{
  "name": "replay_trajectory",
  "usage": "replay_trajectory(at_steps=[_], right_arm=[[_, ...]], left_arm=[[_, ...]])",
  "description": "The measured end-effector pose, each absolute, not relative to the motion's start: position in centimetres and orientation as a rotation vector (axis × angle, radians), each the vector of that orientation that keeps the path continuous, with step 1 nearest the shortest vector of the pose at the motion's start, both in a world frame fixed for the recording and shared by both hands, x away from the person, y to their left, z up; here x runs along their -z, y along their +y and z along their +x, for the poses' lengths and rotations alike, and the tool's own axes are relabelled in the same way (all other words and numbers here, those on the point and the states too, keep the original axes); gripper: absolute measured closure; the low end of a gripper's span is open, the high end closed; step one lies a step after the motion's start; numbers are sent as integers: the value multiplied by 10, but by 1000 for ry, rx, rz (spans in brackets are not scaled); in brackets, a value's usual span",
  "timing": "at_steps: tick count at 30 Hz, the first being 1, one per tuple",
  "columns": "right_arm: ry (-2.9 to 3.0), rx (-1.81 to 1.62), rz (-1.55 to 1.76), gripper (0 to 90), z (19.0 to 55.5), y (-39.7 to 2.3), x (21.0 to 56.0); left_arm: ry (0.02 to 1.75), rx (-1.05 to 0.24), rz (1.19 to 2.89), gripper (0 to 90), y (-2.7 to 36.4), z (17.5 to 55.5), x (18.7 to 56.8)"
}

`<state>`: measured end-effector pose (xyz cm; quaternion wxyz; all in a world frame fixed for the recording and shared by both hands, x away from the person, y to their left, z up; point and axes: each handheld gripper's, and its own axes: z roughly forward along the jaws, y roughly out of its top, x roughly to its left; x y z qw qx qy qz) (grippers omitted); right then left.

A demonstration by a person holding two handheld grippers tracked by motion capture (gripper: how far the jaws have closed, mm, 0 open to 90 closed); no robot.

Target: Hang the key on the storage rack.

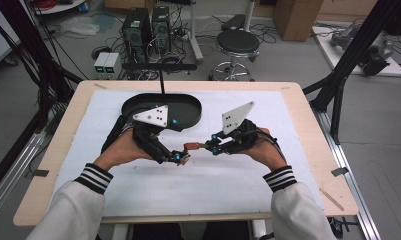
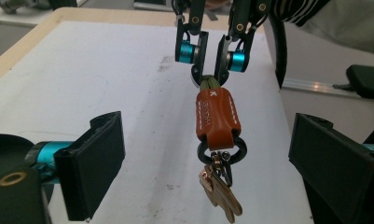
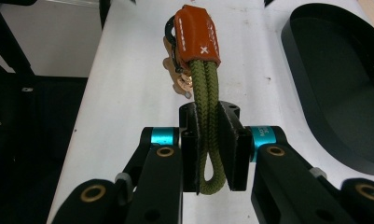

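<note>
In the high view, the black tray [image 1: 188, 112] is seen at the far left of the white mat [image 1: 213, 185] that covers the table [image 1: 63, 130], and the left gripper [image 1: 182, 159] is held just in front of it, angled down and to the right from a raised hand [image 1: 123, 147] whose striped cuff lies near the front edge. At this distance the key fob [image 1: 192, 146] is only a small orange patch between the two tools.

In the left gripper view, more is made out: the fob [image 2: 217, 114] is an orange leather sleeve with white stitching, a black ring [image 2: 222, 151] hangs from its lower end, and copper-coloured keys [image 2: 222, 191] dangle from the ring. The left gripper's own jaws are seen standing wide apart on either side of the keys, touching nothing, so this tool is open.

In the right gripper view, what the other views hide is shown: a doubled green cord [image 3: 208, 112] runs out of the sleeve and is pinched between the closed jaws of the right gripper [image 3: 209, 149], its loop end poking out behind the pads. The fob is thus held in the air above the mat's middle.

In the high view the right gripper [image 1: 214, 147] is pointed left and roughly level, borne by the right hand [image 1: 260, 147] just above the mat.
</note>
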<state>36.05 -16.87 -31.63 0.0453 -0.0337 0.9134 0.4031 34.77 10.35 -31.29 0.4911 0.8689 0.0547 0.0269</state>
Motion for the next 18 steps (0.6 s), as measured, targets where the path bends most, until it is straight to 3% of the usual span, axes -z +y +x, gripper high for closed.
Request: replay_trajectory(at_steps=[18], right_arm=[[2806,-1212,-130,797,359,-164,318]], left_arm=[[120,-32,2209,349,87,348,320]])
